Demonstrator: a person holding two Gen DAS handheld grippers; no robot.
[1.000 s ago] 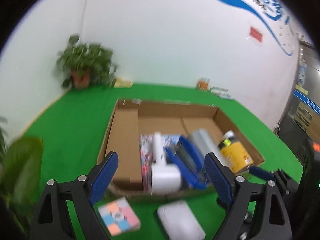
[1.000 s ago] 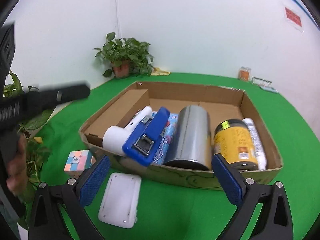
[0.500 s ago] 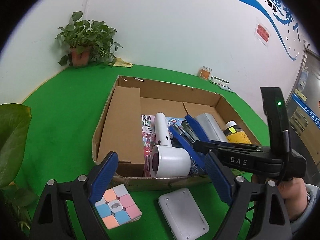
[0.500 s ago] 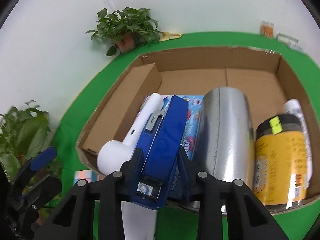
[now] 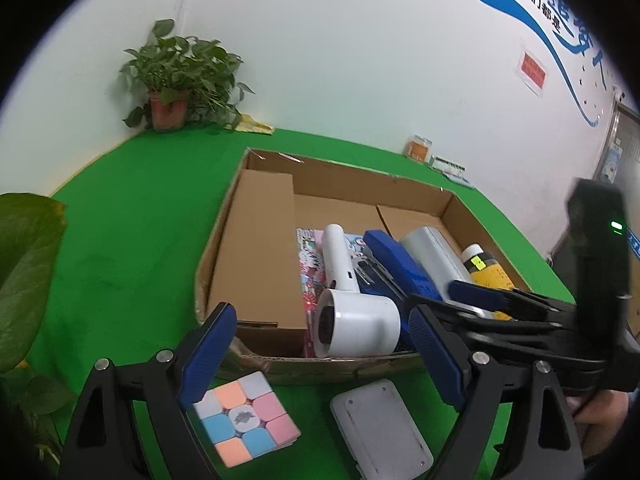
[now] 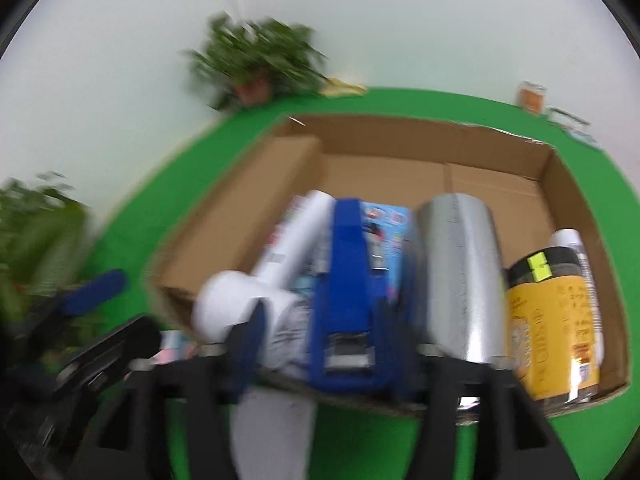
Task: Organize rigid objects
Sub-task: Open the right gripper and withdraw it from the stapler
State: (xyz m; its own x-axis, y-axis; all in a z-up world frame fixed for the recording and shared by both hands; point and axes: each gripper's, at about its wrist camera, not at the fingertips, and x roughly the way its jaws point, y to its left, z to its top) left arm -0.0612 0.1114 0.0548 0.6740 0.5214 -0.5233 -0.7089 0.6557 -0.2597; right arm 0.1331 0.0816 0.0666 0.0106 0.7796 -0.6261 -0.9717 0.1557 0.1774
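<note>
A cardboard box point(image 5: 256, 248) on the green table holds a white hair dryer point(image 5: 352, 312), a blue stapler point(image 5: 404, 268), a silver cylinder point(image 5: 432, 248), a yellow jar point(image 5: 488, 276) and a picture book point(image 5: 308, 256). My left gripper point(image 5: 320, 356) is open and empty over a pastel cube point(image 5: 244, 420) and a white flat case point(image 5: 380, 428) in front of the box. My right gripper point(image 6: 324, 344) is closed around the blue stapler point(image 6: 348, 292) at the box's near edge, beside the silver cylinder point(image 6: 460, 272) and yellow jar point(image 6: 552, 320). The right wrist view is blurred.
A potted plant point(image 5: 176, 84) stands at the far left corner by the white wall. Large leaves point(image 5: 24, 264) hang at the left table edge. A small orange jar point(image 5: 419, 148) sits at the back. The box's left flap point(image 5: 256, 260) is folded inward.
My right gripper has moved in and shut on the blue stapler, tilting it more upright. My left gripper has dropped closer to the cube and the white case.
</note>
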